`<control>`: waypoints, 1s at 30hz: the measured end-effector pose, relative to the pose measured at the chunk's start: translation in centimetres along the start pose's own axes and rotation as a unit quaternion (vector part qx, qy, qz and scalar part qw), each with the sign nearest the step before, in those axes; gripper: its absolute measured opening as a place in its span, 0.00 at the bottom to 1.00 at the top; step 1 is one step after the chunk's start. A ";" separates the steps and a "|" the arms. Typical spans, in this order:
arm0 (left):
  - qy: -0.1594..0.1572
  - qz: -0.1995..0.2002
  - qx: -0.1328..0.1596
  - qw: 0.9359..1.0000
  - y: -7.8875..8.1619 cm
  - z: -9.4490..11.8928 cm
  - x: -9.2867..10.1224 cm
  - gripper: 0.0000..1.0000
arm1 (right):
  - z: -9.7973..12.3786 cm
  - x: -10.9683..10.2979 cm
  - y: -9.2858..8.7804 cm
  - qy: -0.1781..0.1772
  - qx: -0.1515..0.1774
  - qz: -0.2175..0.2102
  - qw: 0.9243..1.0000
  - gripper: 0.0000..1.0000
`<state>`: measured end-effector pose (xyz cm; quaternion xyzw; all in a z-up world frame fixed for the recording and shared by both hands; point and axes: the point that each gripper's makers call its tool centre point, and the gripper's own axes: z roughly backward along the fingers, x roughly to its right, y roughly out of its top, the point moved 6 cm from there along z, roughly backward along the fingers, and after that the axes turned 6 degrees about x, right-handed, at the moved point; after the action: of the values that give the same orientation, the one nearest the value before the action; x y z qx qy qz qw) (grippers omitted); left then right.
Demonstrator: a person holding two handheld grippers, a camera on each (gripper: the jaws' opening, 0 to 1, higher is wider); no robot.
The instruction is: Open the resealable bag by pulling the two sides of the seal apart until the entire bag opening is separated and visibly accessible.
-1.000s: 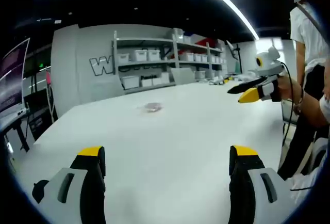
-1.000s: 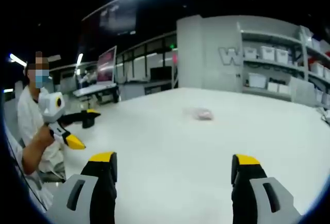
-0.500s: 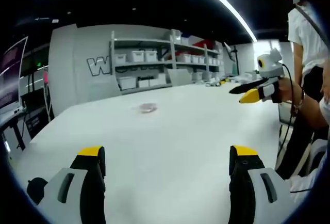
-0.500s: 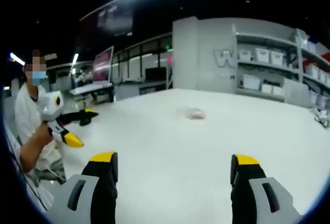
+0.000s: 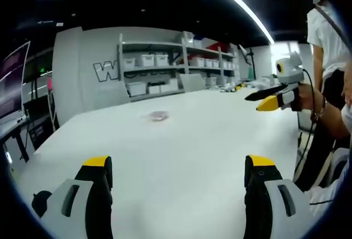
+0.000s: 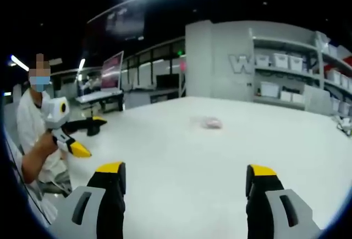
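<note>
The resealable bag (image 5: 159,116) lay flat and alone out on the white tabletop (image 5: 181,151), well ahead of both claws. It read as a small pale pink blur, too small for its seal to be made out. Nothing had a hold on it, so the opening looked not yet begun.

The left claw (image 5: 179,167) was held low over the near tabletop with its yellow-tipped jaws spread wide and nothing between them, the bag ahead and slightly left of its centre line. The right claw (image 6: 186,170) sat the same way, jaws wide apart and bare, with the bag (image 6: 211,123) ahead and a touch right.

In the right gripper view the left claw's yellow tip (image 6: 78,150) was level over the tabletop edge, gripped in the person's hand (image 6: 47,142). That spread, level pose suggested a ready stance for approaching the bag from two sides.
</note>
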<state>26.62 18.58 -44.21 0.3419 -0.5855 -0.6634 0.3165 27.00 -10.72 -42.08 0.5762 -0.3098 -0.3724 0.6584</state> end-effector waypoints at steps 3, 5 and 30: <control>0.001 0.000 0.001 1.000 0.0 0.0 0.0 1.00 | 0.0 -0.1 -0.1 0.001 -0.001 0.002 1.000 0.91; 0.000 -0.002 -0.001 1.000 -0.1 0.0 0.0 1.00 | 0.0 -0.1 0.0 0.001 0.000 0.002 1.000 0.91; 0.002 -0.003 0.002 1.000 0.0 0.0 0.0 1.00 | -0.3 0.0 0.3 0.003 0.003 0.004 1.000 0.91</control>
<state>26.59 18.55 -44.18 0.3454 -0.5853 -0.6626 0.3147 27.27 -10.53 -41.80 0.5780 -0.3113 -0.3670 0.6590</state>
